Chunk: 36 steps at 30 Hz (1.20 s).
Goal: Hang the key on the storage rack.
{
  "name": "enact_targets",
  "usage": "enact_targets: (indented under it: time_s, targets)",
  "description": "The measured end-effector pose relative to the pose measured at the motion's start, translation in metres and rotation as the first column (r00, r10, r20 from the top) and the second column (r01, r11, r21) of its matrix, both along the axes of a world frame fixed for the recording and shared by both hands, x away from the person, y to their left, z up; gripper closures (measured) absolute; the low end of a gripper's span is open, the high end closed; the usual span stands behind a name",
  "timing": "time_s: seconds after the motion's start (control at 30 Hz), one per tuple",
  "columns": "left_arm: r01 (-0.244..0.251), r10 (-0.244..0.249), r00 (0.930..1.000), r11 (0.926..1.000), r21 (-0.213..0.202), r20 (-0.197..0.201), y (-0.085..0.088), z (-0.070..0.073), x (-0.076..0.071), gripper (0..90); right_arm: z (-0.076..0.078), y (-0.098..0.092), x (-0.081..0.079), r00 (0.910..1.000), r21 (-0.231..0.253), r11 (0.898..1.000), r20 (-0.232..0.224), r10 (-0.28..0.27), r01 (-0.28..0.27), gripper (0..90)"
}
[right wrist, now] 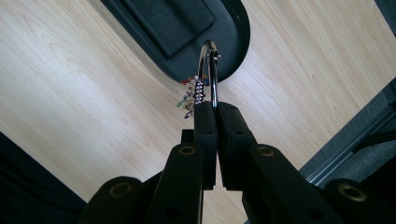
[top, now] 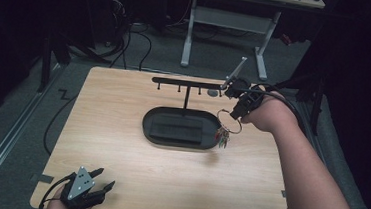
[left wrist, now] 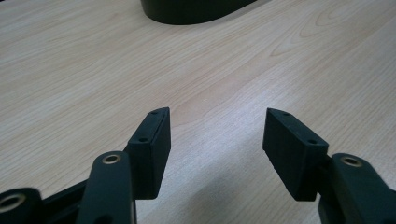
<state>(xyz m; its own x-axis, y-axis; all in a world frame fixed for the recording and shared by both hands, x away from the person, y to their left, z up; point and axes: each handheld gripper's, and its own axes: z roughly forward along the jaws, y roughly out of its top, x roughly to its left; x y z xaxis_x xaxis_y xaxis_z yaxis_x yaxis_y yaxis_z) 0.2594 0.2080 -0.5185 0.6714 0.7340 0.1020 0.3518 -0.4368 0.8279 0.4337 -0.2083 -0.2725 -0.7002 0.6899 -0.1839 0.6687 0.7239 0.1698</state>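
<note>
My right gripper is shut on a metal ring that hangs below it with small coloured charms dangling above the right end of the black oval tray. In the right gripper view the ring is pinched edge-on between the two pads, the charms to its left, the tray beneath. A black rack with a horizontal bar and short pegs rises from the tray. My left gripper rests at the table's near left corner, open over bare wood.
The wooden table has its right edge close to my right forearm. A dark pad lies inside the tray. Beyond the table stand a white desk frame and cables on the floor.
</note>
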Motion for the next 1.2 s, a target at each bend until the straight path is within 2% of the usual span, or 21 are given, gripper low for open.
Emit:
enact_targets:
  time_s: [0.1, 0.37, 0.43, 0.57, 0.67, 0.7, 0.77, 0.87, 1.03, 1.07, 1.13, 1.2]
  targets:
    - [0.009, -0.009, 0.9999, 0.9999, 0.005, -0.005, -0.002, 0.0, -0.001, 42.5, -0.004, 0.004, 0.009, 1.0, 0.001, 1.0, -0.009, 0.001, -0.001, 88.0]
    - [0.029, -0.029, 0.9995, 0.9995, 0.016, -0.012, -0.007, -0.003, 0.0, 42.9, -0.012, 0.009, 0.034, 0.9999, 0.018, 1.0, 0.008, -0.007, 0.007, 88.0]
    - [0.03, -0.03, 0.9995, 0.9994, 0.019, -0.012, -0.007, -0.003, -0.001, 42.9, -0.014, 0.008, 0.04, 0.9999, 0.021, 1.0, -0.005, -0.013, 0.013, 88.0]
    - [0.03, -0.03, 0.9995, 0.9992, 0.028, -0.011, -0.006, -0.003, -0.001, 42.9, -0.012, 0.003, 0.052, 0.9986, 0.033, 0.998, -0.004, -0.053, 0.053, 88.0]
    - [0.029, -0.028, 0.9996, 0.9992, 0.027, -0.008, -0.006, -0.003, 0.001, 42.9, -0.009, 0.001, 0.063, 0.9987, 0.047, 0.998, 0.013, -0.049, 0.048, 88.0]
    - [0.03, -0.029, 0.9995, 0.9992, 0.028, -0.007, -0.007, -0.003, 0.001, 42.9, -0.009, 0.002, 0.066, 0.9978, 0.046, 0.997, 0.014, -0.066, 0.065, 88.0]
    - [0.034, -0.034, 0.9994, 0.9988, 0.036, -0.009, -0.007, -0.003, 0.001, 42.9, -0.012, 0.002, 0.074, 0.9979, 0.042, 0.997, 0.015, -0.062, 0.062, 88.0]
    - [0.034, -0.034, 0.9994, 0.9988, 0.034, -0.006, -0.008, -0.003, 0.001, 42.9, -0.017, 0.003, 0.084, 0.9961, 0.04, 0.995, 0.002, -0.088, 0.088, 88.0]
    - [0.042, -0.042, 0.9991, 0.9985, 0.035, -0.004, -0.008, -0.002, 0.0, 43.0, -0.024, 0.001, 0.094, 0.9921, 0.041, 0.991, -0.014, -0.125, 0.125, 88.0]
    - [0.043, -0.043, 0.9991, 0.9984, 0.036, -0.002, -0.009, -0.003, 0.0, 43.0, -0.024, 0.0, 0.096, 0.9936, 0.042, 0.993, -0.011, -0.112, 0.112, 88.0]
    - [0.05, -0.049, 0.9987, 0.9978, 0.044, -0.009, -0.01, -0.004, 0.001, 42.9, -0.025, -0.001, 0.098, 0.9916, 0.042, 0.991, -0.019, -0.128, 0.128, 87.9]
    - [0.049, -0.049, 0.9988, 0.9976, 0.049, -0.004, -0.01, -0.004, 0.0, 42.9, -0.027, -0.002, 0.1, 0.9928, 0.038, 0.992, -0.025, -0.117, 0.118, 87.9]
